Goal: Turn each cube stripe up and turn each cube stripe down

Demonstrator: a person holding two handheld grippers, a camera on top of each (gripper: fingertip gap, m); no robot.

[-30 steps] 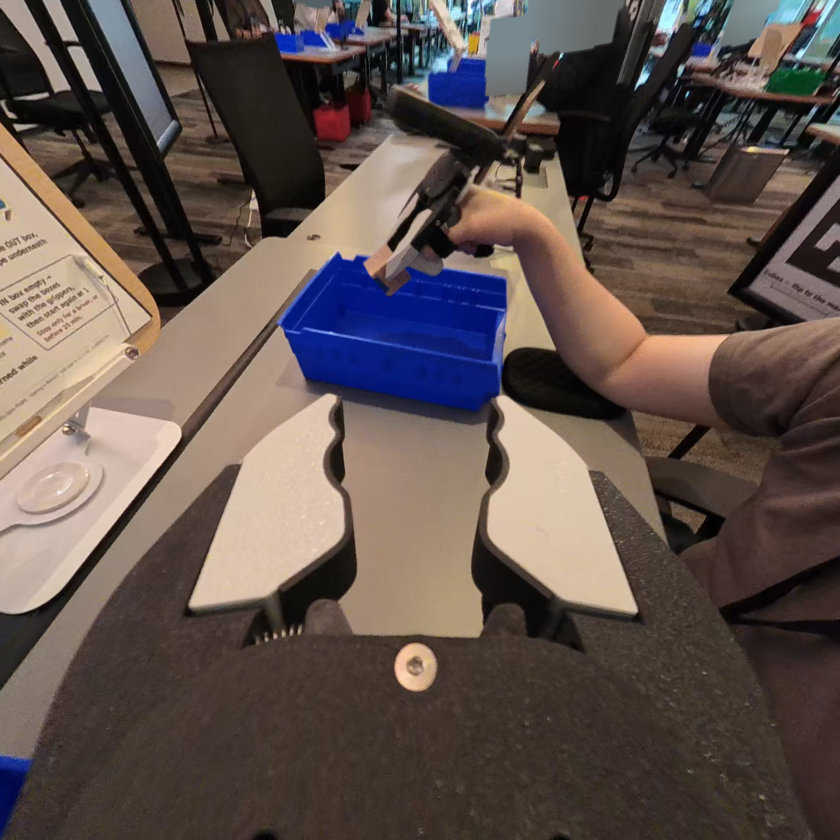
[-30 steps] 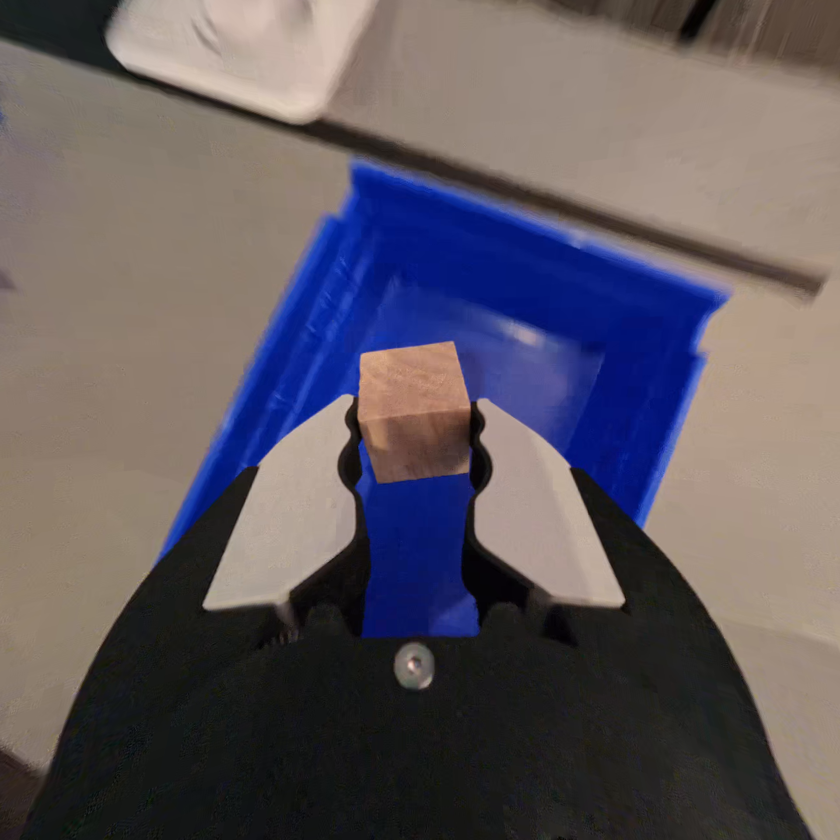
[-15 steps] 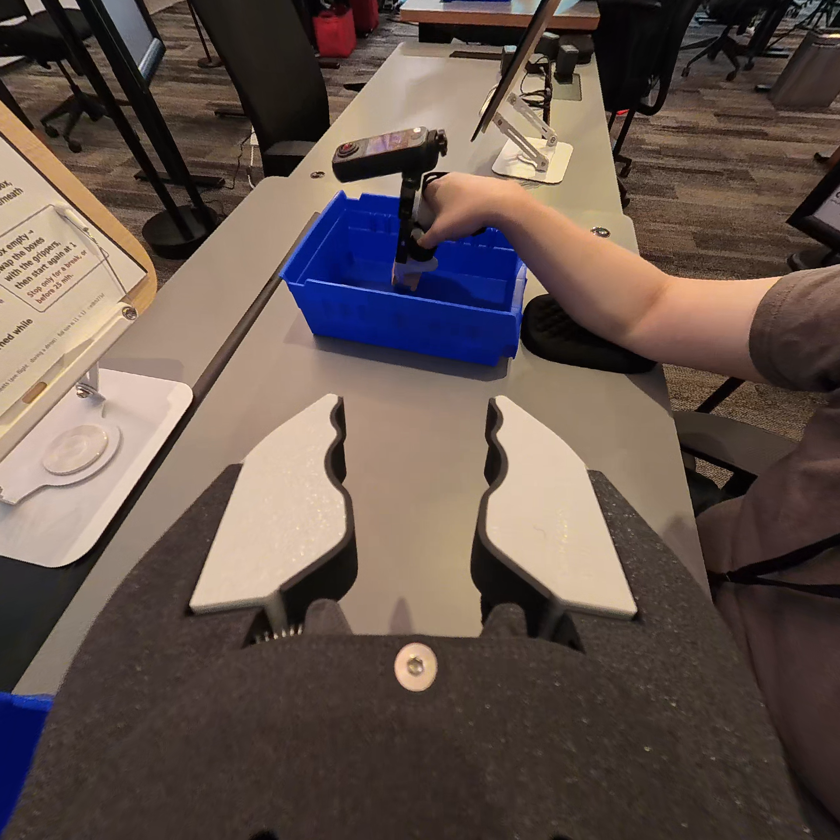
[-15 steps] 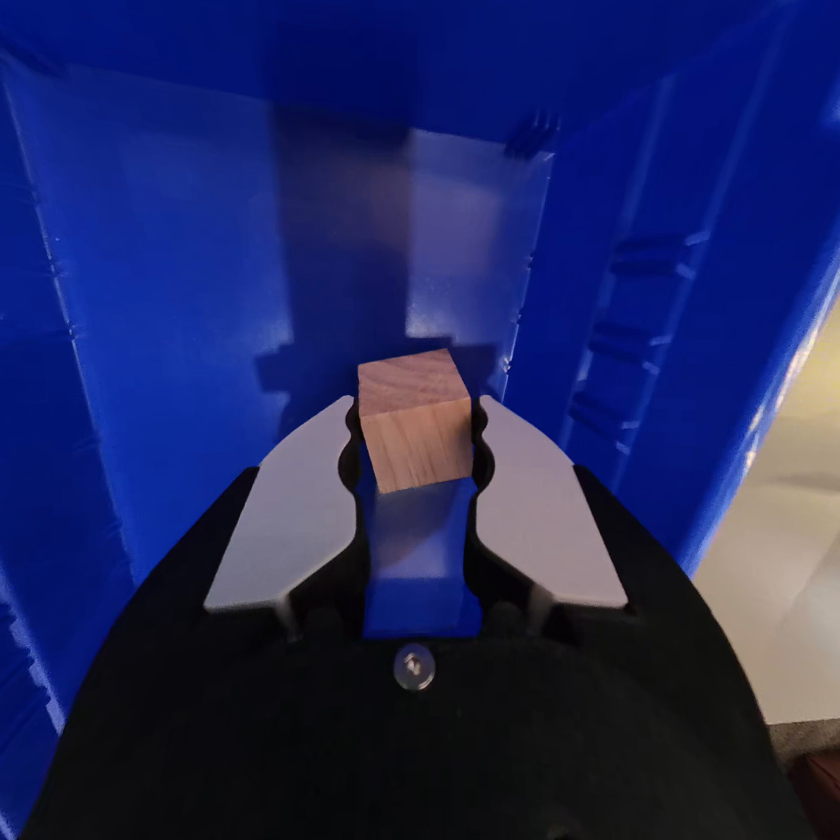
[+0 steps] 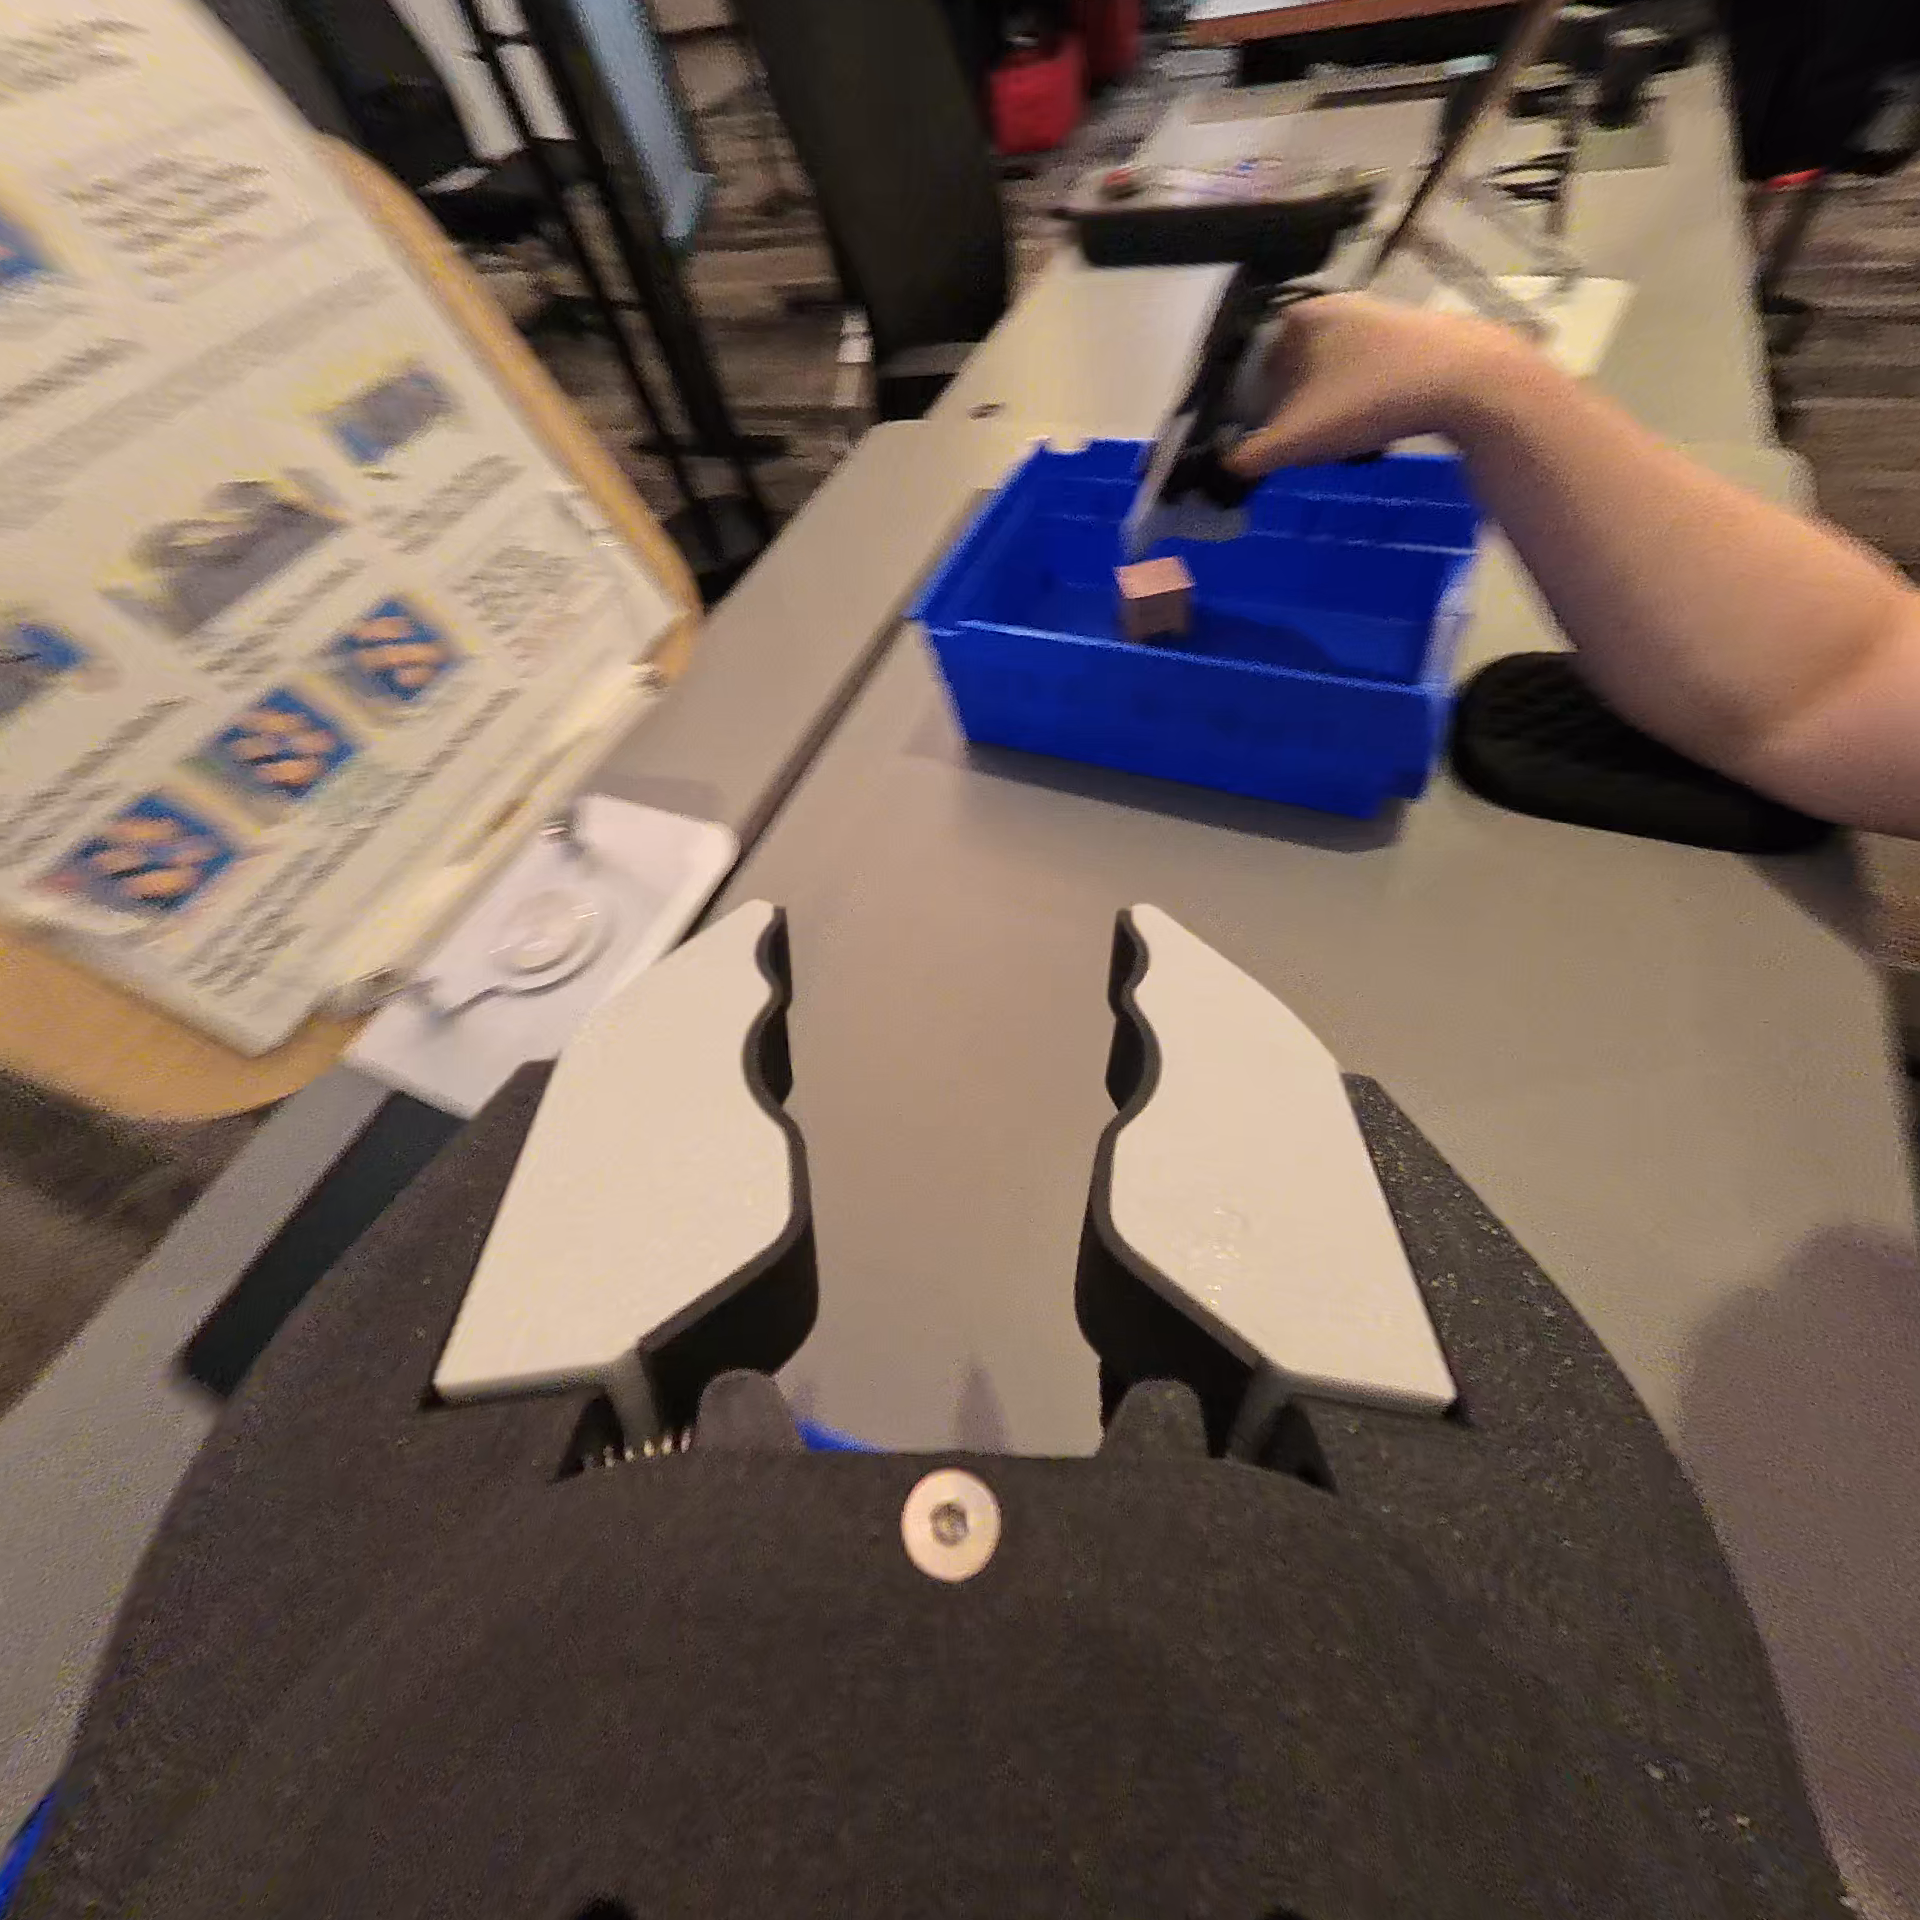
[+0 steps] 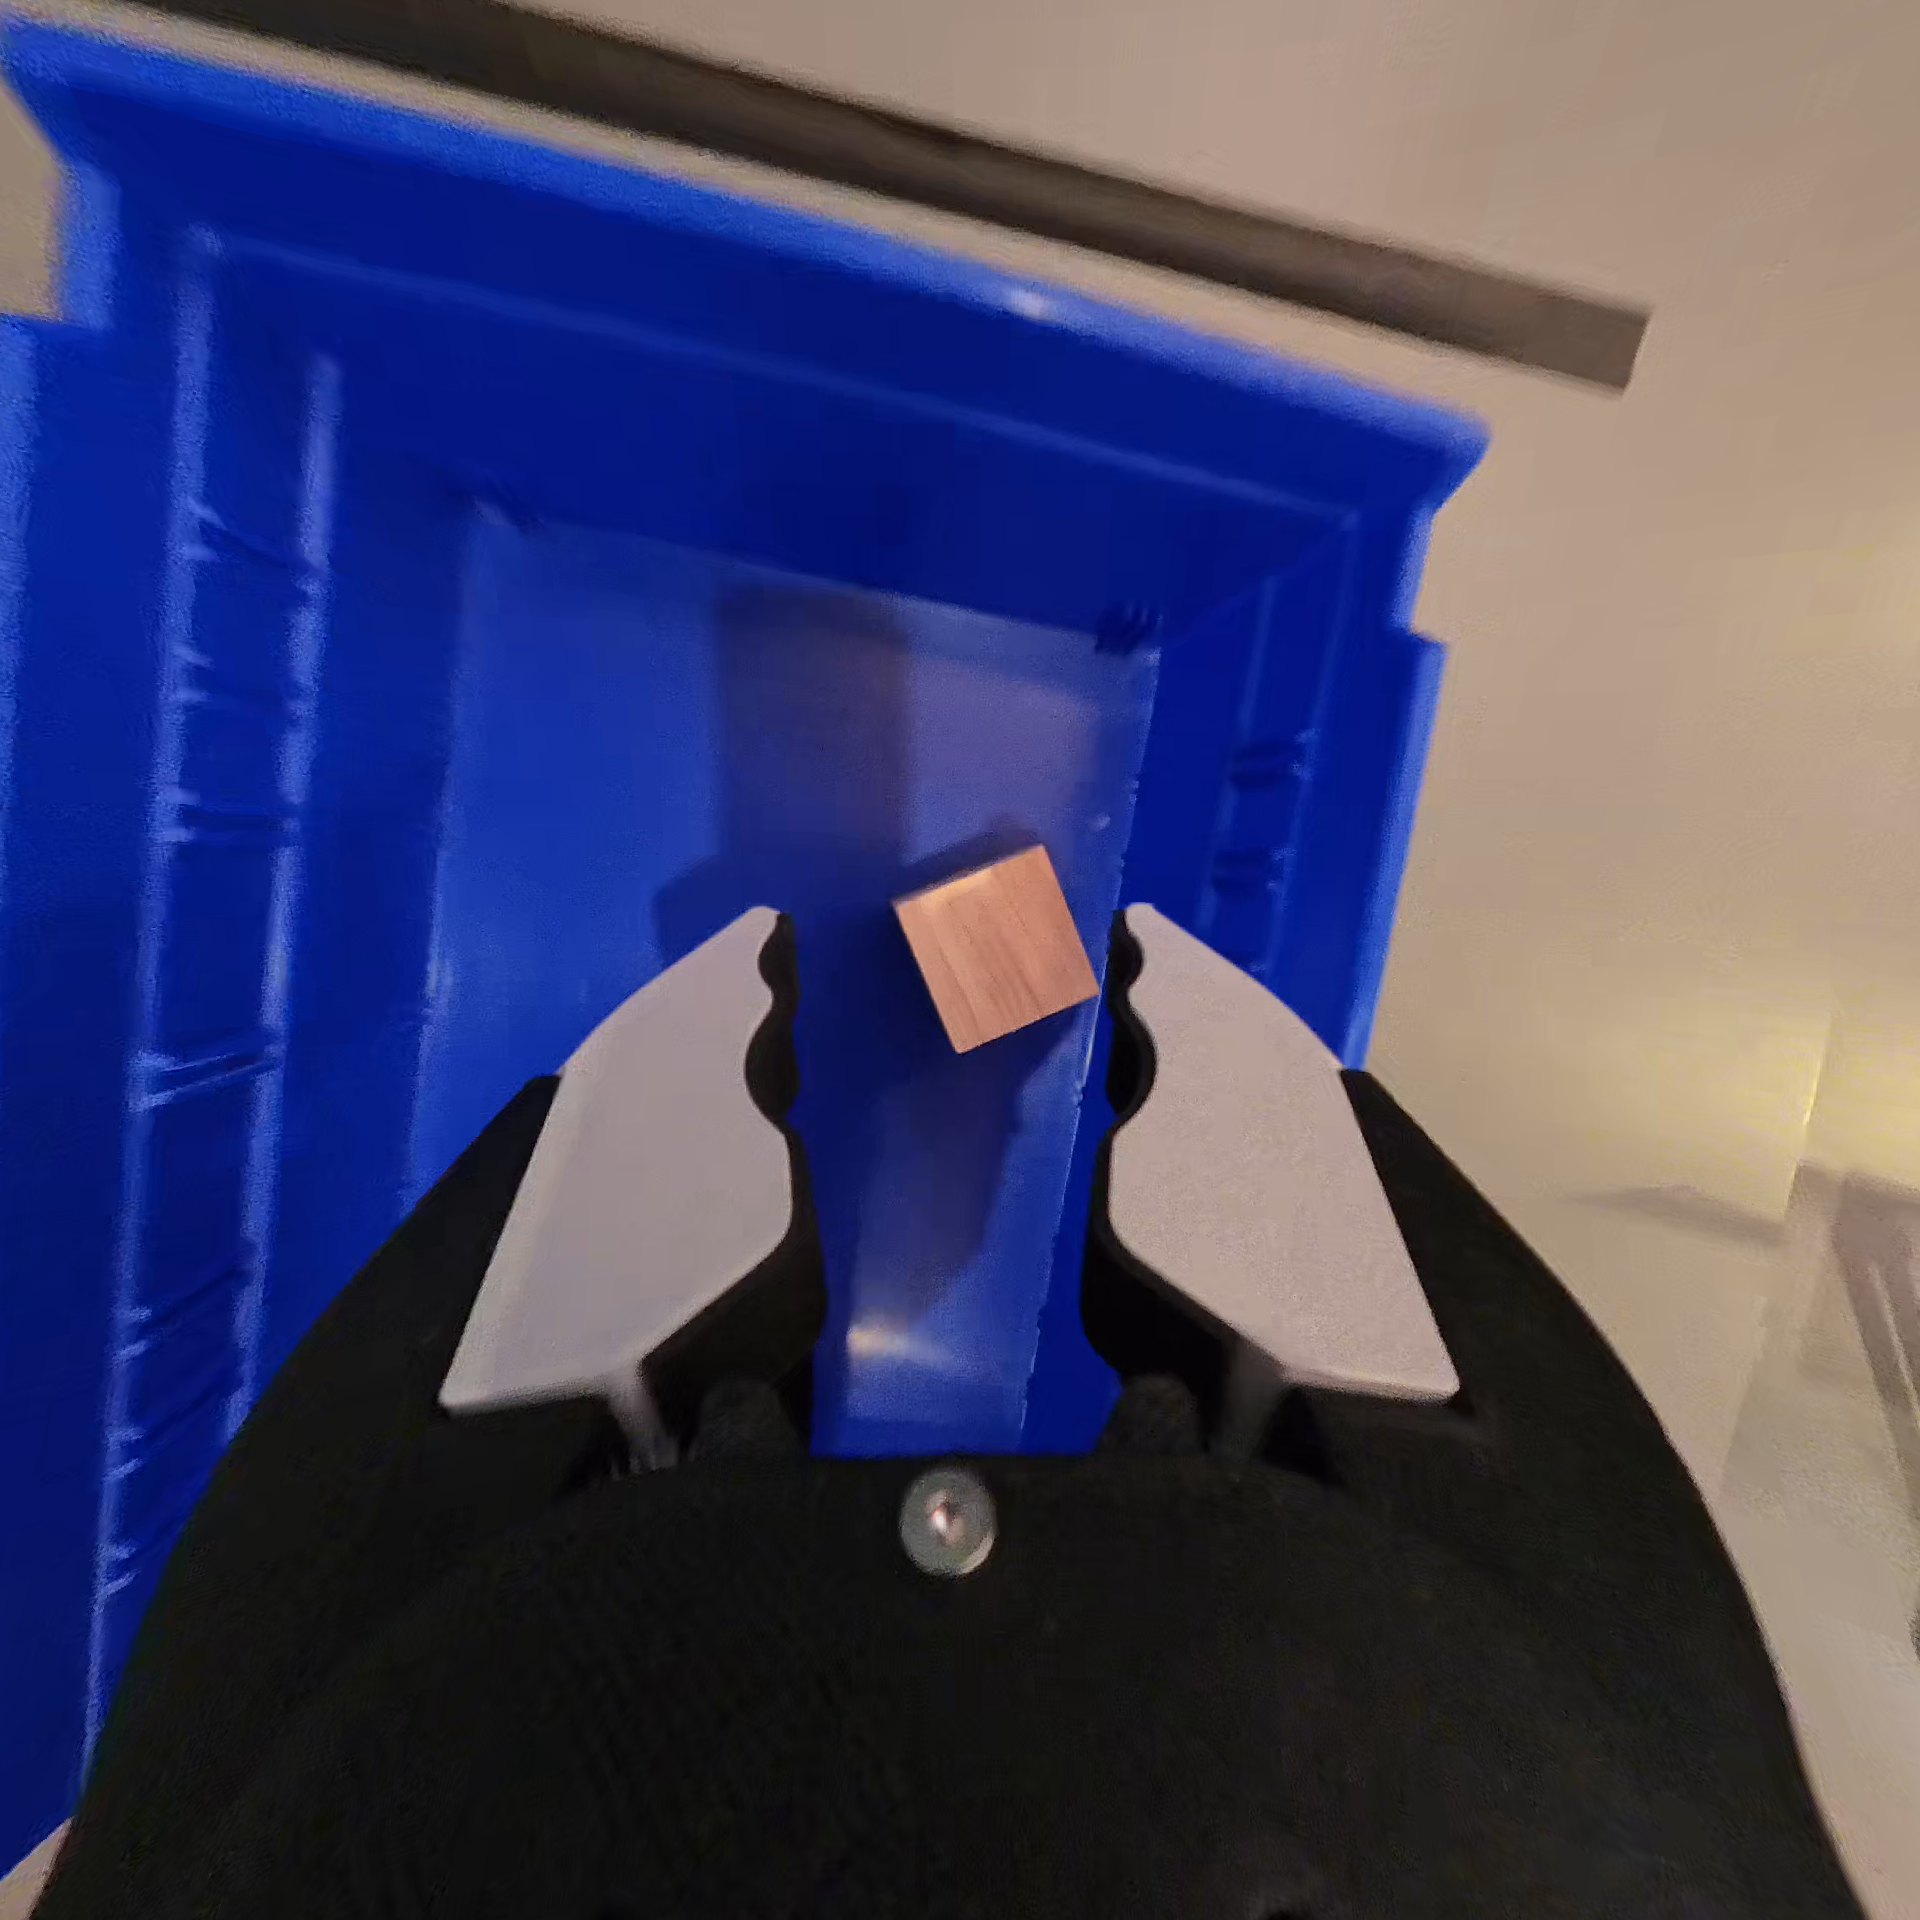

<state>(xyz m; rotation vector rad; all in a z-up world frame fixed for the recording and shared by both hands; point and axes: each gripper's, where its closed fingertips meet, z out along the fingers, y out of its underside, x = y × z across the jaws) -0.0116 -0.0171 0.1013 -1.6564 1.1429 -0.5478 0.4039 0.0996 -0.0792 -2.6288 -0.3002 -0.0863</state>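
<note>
**Cube in bin, both grippers empty: stripe state unconfirmed**

- Right gripper point(image 6: 951, 961): fingers spread apart, nothing between them. It points down into the blue plastic bin point(image 6: 260, 675) from above.
- Wooden cube point(image 6: 992, 945) lies on the bin floor, free of both fingers, rotated at an angle to the bin walls. Sits nearer the right-hand fingertip in the right wrist view, not touching it as far as I can tell.
- From the left wrist view the same cube point(image 5: 1153, 597) is inside the bin point(image 5: 1195, 717), just below the right gripper's point(image 5: 1169, 509) tips, with a hand point(image 5: 1382, 384) gripping the handle above it.
- Left gripper point(image 5: 951, 961): fingers apart, empty, hovering over bare grey table point(image 5: 1455, 987), well apart from the bin. Not engaged with anything.
- Instruction board point(image 5: 260, 520) on a stand off to the left; black pad point(image 5: 1600, 748) just beside the bin on the right. Neither is in play.

Progress read:
- Only one cube visible. No stripe shows on the faces I can see. Top face looks plain wood, frames are motion-blurred, so stripe may be down or on a hidden side. Can't call it.
- Judging from the layout, this cube looks placed and released; whether it counts as stripe-down is unverified.
- Other cubes, if any, aren't in view, so remaining count is unknown.
</note>
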